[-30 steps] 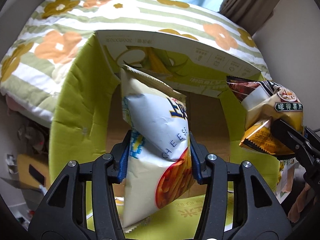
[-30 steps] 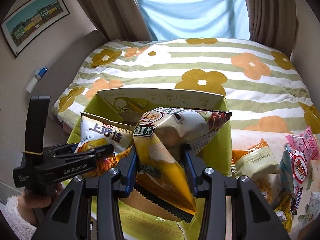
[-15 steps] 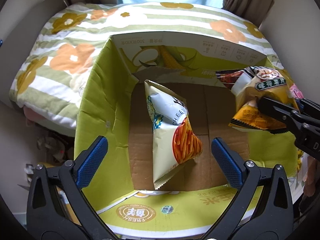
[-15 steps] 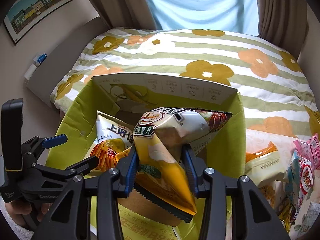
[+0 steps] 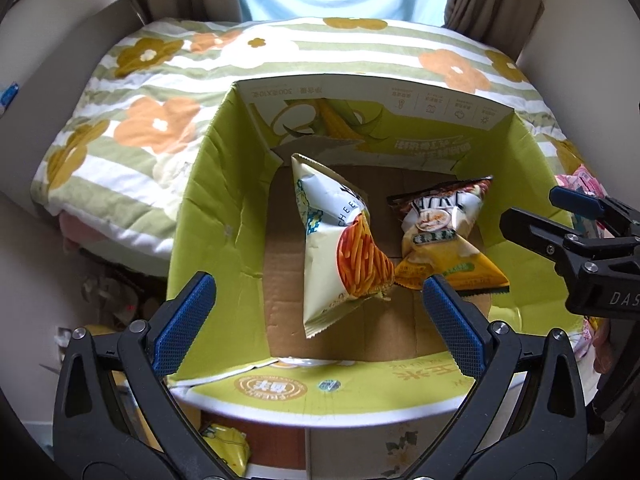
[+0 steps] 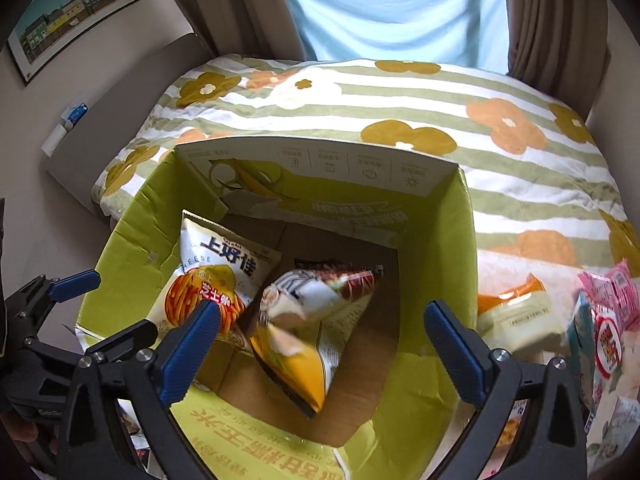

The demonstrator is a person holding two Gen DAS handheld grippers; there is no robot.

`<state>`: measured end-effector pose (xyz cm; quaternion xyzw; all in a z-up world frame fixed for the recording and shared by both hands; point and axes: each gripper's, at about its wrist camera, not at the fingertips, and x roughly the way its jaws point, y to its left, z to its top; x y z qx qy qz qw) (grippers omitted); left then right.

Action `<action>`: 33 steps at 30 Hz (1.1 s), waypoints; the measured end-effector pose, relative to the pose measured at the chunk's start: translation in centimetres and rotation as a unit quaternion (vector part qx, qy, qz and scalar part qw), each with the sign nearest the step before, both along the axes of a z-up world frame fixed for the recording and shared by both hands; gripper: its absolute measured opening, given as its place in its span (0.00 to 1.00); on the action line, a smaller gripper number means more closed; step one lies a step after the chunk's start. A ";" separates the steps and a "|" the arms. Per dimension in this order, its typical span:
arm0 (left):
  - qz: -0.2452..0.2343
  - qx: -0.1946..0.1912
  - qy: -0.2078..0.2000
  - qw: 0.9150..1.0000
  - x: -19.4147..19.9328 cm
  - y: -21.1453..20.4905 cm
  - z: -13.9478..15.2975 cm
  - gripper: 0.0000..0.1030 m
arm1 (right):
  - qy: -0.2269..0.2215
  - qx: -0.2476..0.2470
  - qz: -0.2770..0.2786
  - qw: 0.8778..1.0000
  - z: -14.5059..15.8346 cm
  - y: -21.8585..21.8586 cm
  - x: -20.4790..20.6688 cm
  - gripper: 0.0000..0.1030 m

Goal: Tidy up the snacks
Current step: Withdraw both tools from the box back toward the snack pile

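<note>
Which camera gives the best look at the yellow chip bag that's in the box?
The left wrist view. There the yellow chip bag lies sharp and whole on the box floor, beside the cheese-stick bag. The right wrist view shows it blurred, partly behind a finger of the right hand-held gripper.

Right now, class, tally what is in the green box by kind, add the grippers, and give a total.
Cheese-stick bag: 1
Yellow chip bag: 1
Grippers, both open: 2, left and right
Total: 4, the bags lying in the box
</note>
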<state>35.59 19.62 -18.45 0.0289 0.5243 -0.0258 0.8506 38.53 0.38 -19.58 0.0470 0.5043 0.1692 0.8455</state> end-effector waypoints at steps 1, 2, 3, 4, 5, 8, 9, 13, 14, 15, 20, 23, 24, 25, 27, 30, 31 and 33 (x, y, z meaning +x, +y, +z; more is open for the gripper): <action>0.001 0.001 -0.004 1.000 -0.3 0.1 0.3 1.00 | -0.001 0.006 0.000 1.000 0.3 -0.1 -0.3 0.98; 0.002 0.001 -0.009 1.000 -0.7 0.1 0.6 1.00 | -0.002 0.008 0.001 1.000 0.7 -0.1 -0.6 0.98; 0.003 0.001 -0.013 1.000 -1.1 0.2 1.0 1.00 | -0.004 0.009 0.002 1.000 1.0 -0.2 -0.9 0.98; 0.005 -0.001 -0.018 1.000 -1.4 0.3 1.4 1.00 | -0.005 0.010 0.004 1.000 1.5 -0.2 -1.3 0.98; 0.006 -0.003 -0.022 1.000 -1.8 0.4 1.8 1.00 | -0.007 0.010 0.005 1.000 1.9 -0.1 -1.6 0.98; 0.008 -0.010 -0.035 0.999 -3.1 0.5 3.0 1.00 | -0.017 0.012 0.004 1.000 3.3 -0.3 -2.8 0.98; 0.008 -0.012 -0.039 0.999 -3.4 0.5 3.3 1.00 | -0.020 0.011 0.003 1.000 3.7 -0.3 -3.2 0.98; 0.001 -0.018 -0.053 0.998 -4.6 0.3 4.7 1.00 | -0.034 0.006 -0.004 0.999 5.0 -0.8 -5.0 0.98; -0.003 -0.020 -0.056 0.998 -4.8 0.1 5.0 1.00 | -0.035 0.005 -0.009 0.999 5.2 -1.1 -5.3 0.98; -0.008 -0.023 -0.058 0.998 -5.0 -0.1 5.3 1.00 | -0.035 0.006 -0.014 0.999 5.4 -1.4 -5.6 0.98; -0.042 -0.036 -0.069 0.996 -5.6 -2.2 6.4 1.00 | -0.043 0.007 -0.053 0.998 6.6 -3.9 -7.6 0.98; -0.069 -0.042 -0.073 0.994 -5.8 -4.1 6.8 1.00 | -0.057 -0.008 -0.078 0.995 7.3 -5.5 -9.0 0.98; -0.079 -0.044 -0.074 0.993 -5.8 -4.8 6.9 1.00 | -0.061 -0.012 -0.085 0.994 7.5 -6.0 -9.4 0.98; -0.088 -0.047 -0.076 0.992 -5.9 -5.5 7.0 1.00 | -0.063 -0.014 -0.092 0.994 7.7 -6.6 -9.8 0.98; -0.106 -0.049 -0.078 0.990 -6.0 -7.1 7.3 1.00 | -0.067 -0.018 -0.110 0.992 8.1 -8.0 -10.6 0.98; -0.129 -0.050 -0.081 0.987 -6.1 -9.9 7.7 1.00 | -0.069 -0.019 -0.135 0.988 8.2 -10.5 -11.7 0.98; -0.138 -0.051 -0.082 0.986 -6.2 -11.0 7.8 1.00 | -0.070 -0.017 -0.145 0.987 8.2 -11.6 -12.2 0.98; -0.151 -0.049 -0.082 0.984 -6.3 -12.9 7.9 1.00 | -0.071 -0.015 -0.160 0.984 8.1 -13.6 -12.9 0.98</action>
